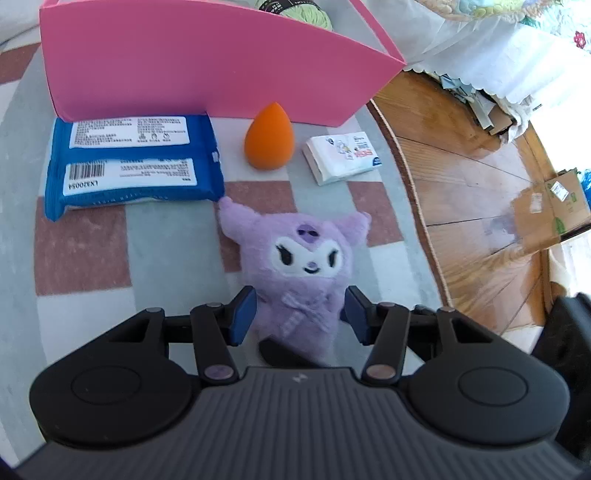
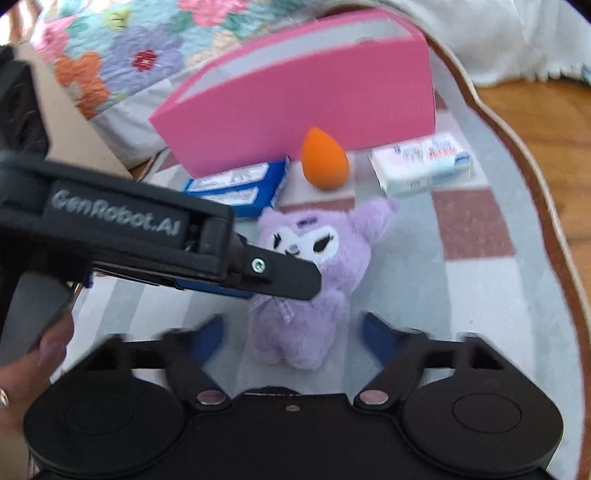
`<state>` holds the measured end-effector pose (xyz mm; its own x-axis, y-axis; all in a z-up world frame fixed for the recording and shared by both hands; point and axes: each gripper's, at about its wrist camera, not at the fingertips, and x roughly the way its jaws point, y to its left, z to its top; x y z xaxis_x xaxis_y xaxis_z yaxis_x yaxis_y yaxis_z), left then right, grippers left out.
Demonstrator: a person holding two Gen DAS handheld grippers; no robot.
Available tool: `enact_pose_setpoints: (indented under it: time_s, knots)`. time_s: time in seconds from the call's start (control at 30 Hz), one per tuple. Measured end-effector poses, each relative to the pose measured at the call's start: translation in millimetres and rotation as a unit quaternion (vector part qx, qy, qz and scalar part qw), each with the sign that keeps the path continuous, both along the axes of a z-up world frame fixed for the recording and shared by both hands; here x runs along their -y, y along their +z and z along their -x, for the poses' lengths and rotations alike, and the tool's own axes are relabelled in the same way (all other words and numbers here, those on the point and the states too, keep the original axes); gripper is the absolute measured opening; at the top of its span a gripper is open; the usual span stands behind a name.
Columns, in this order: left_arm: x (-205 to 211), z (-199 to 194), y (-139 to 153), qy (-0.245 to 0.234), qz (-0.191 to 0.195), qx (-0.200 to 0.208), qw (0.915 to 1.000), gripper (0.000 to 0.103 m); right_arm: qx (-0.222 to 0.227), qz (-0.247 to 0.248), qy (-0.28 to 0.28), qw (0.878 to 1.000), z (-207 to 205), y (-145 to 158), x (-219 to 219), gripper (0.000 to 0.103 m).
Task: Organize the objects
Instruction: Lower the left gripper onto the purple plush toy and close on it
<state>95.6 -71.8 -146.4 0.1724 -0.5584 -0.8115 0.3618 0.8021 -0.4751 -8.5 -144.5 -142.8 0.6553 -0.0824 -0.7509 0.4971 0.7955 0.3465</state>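
One purple plush toy (image 1: 303, 273) lay face up on a checked rug (image 1: 85, 254) spread over a wooden floor (image 1: 461, 177). Beyond its head lay one blue pack of wipes (image 1: 135, 166), one orange teardrop sponge (image 1: 269, 136) standing on its broad end, and one small white pack of tissues (image 1: 341, 157), the three side by side in a row and apart from each other. Behind them stood one pink box (image 1: 207, 70), open at the top; one ball of pale green yarn (image 1: 295, 11) showed inside it, and the rest of its inside was hidden by the front wall.

The left claw (image 1: 301, 314) had its two blue pads on either side of the toy's body, at the bow, seemingly pressing into the fur. In the right wrist view it came in from the left and crossed the toy below its face.

The right claw (image 2: 293, 338) stood wider, its pads blurred, one on each side of the toy's lower body with a gap of rug showing on both sides, gripping nothing.

A flowered quilt (image 2: 122, 59) lay past the box, and one hand (image 2: 22, 373) showed at the left edge of the right wrist view.
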Motion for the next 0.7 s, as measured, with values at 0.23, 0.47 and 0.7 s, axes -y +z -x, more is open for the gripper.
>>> enact_pose_setpoints:
  time_s: [0.23, 0.47, 0.7]
  knots:
    - [-4.2, -0.6, -11.1, 0.011, 0.019, -0.036, 0.9991, 0.038, -0.016, 0.033, 0.011, 0.999, -3.2, -1.6, -5.3, 0.052]
    - [-3.1, -4.0, -8.0, 0.021, 0.052, -0.055, 0.9969, 0.041, -0.017, 0.018, 0.009, 1.000, 6.0, -0.7, 1.5, 0.047]
    - [14.7, 6.8, -13.4, 0.006, 0.025, -0.030, 0.9992, 0.056, -0.052, 0.056, 0.006, 0.997, 12.4, 1.3, -5.9, 0.049]
